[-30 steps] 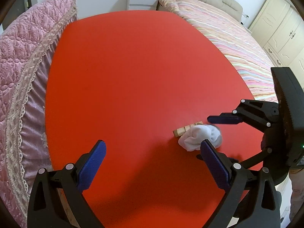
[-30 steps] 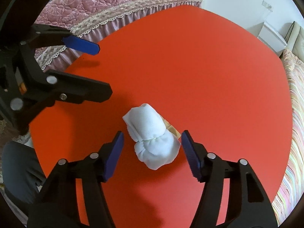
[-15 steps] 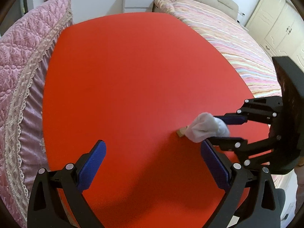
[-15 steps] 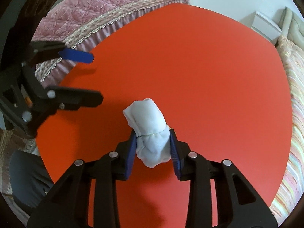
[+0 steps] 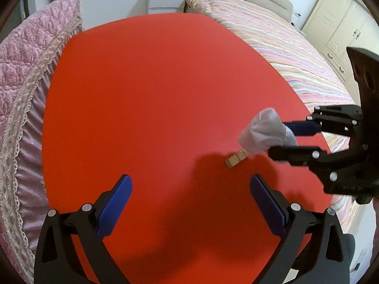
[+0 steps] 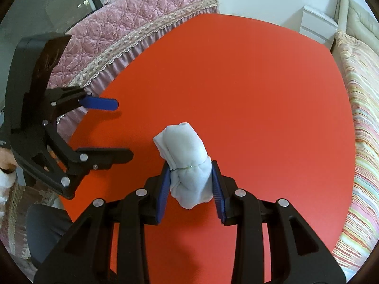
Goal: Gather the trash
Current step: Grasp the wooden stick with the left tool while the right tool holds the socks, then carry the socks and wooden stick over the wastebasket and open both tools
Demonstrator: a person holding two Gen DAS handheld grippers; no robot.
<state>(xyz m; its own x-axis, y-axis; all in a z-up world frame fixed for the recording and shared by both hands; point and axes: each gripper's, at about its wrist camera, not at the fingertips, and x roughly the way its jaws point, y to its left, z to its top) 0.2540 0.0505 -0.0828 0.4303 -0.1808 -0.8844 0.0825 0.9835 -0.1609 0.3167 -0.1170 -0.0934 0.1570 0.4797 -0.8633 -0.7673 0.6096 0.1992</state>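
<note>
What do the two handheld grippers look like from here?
Both the left gripper and the right gripper are glossy black plastic frames with silver rivets and two fingers faced with textured blue pads. No cables or markings show.

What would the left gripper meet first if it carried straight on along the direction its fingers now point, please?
Probably only the bare red table. The left gripper is open, with nothing between its fingers. The small wooden block and the white cloth bundle in the right gripper lie off to its right, though depth is unclear.
</note>
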